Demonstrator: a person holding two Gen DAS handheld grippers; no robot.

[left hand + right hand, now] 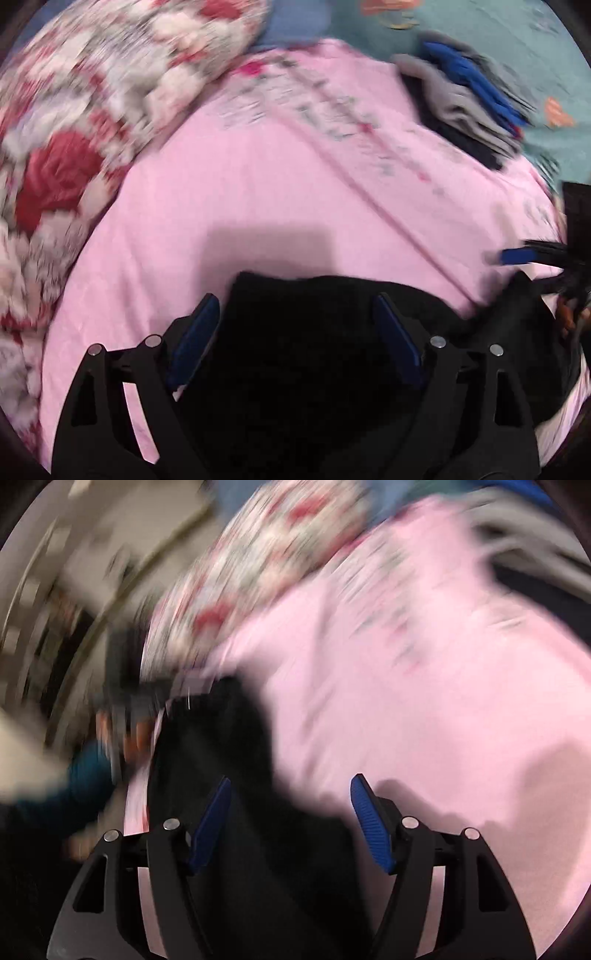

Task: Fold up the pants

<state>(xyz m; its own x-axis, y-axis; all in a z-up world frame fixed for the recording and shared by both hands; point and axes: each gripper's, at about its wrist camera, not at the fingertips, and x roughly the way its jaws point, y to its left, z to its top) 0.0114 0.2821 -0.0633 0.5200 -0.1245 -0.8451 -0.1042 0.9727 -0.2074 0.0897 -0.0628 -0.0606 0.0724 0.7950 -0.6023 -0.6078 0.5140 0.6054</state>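
One pair of black fabric pants (314,332) lies on a pink bed sheet (258,206), bunched at the sheet's near edge. In the left wrist view the dark mass runs crosswise, its long axis following the near edge toward the right side; which end is the waist cannot be told (the fabric is featureless black and both views are blurred).

The left gripper (295,306) stands over the pants with its two blue-padded fingers (199,332) spread wide apart — nothing is pinched between them, though the cloth fills the gap below. The right gripper (291,786) is likewise spread, its two ribbed blue pads (369,823) well apart; the left-hand finger sits over the black pants (229,760) and the right-hand one over the bare pink sheet (424,701). In this view the pants stretch away from the gripper toward the sheet's left edge.

One red-and-white floral quilt (74,129) is heaped along the sheet's far left corner. A small stack of folded clothes — grey, blue and dark layers (465,99) — rests at the far right corner, beside a teal cover (498,33). The right wrist view shows a teal sleeve (85,775) at the left edge.
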